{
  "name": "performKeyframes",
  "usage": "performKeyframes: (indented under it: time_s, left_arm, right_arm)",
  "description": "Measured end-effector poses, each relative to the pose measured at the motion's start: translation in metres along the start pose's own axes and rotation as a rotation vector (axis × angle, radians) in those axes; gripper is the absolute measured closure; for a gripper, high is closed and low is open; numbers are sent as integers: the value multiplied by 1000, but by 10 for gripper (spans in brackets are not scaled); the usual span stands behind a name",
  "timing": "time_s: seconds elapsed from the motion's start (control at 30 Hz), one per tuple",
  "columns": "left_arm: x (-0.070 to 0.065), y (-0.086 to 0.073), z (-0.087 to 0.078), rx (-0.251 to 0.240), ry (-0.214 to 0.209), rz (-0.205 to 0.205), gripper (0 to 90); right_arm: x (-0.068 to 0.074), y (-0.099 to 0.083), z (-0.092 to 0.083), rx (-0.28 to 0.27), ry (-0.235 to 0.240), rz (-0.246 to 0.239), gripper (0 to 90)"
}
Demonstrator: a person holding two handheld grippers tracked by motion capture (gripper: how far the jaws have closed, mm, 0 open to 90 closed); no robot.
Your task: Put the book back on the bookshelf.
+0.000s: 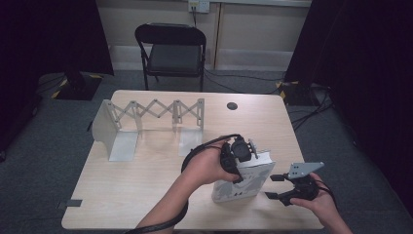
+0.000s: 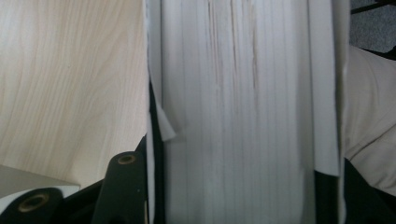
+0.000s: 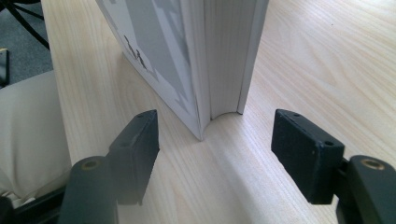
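Nearest the camera, the left gripper (image 1: 237,157) is clamping down on the top edge of the book (image 1: 243,183), its jaws pressing both covers as the book is standing upright on the table (image 1: 146,195). Just right of the book, the right gripper (image 1: 275,186) is resting with its jaws spread, gripping nothing. Well beyond the book, the expanding bookend rack (image 1: 146,117) is standing.
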State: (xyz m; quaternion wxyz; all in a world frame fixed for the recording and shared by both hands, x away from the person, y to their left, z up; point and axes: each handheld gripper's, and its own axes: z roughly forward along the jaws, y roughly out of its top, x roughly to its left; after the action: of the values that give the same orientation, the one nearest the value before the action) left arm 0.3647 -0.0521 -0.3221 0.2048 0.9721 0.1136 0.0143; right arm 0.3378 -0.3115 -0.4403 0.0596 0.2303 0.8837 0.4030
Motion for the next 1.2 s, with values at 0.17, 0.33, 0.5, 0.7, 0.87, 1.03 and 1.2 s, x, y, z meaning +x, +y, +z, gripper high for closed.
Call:
performKeyframes:
  time_s: [0.17,0.33,0.5,0.7,0.87,1.03,1.2]
  left_arm:
    - [-2,0,0,0,10,-33,520]
    - [-4,0,-1,2,18,-50,525]
    - [-3,-1,-3,13,19,-78,528]
    - [-3,-6,-9,31,34,-127,529]
    - [3,-14,-14,32,28,-180,529]
    - [5,-19,-22,32,44,-199,530]
    - [7,-23,-30,29,46,-235,530]
  right_arm:
    - [0,-2,2,6,-4,-1,321]
    - [-1,-5,4,9,-6,3,316]
    - [-3,-9,5,9,-6,12,303]
    - [-2,-11,11,12,-24,15,262]
    - [-1,-15,18,2,-31,47,191]
    - [-1,-19,27,9,-55,75,142]
    - [0,-25,36,28,-73,90,143]
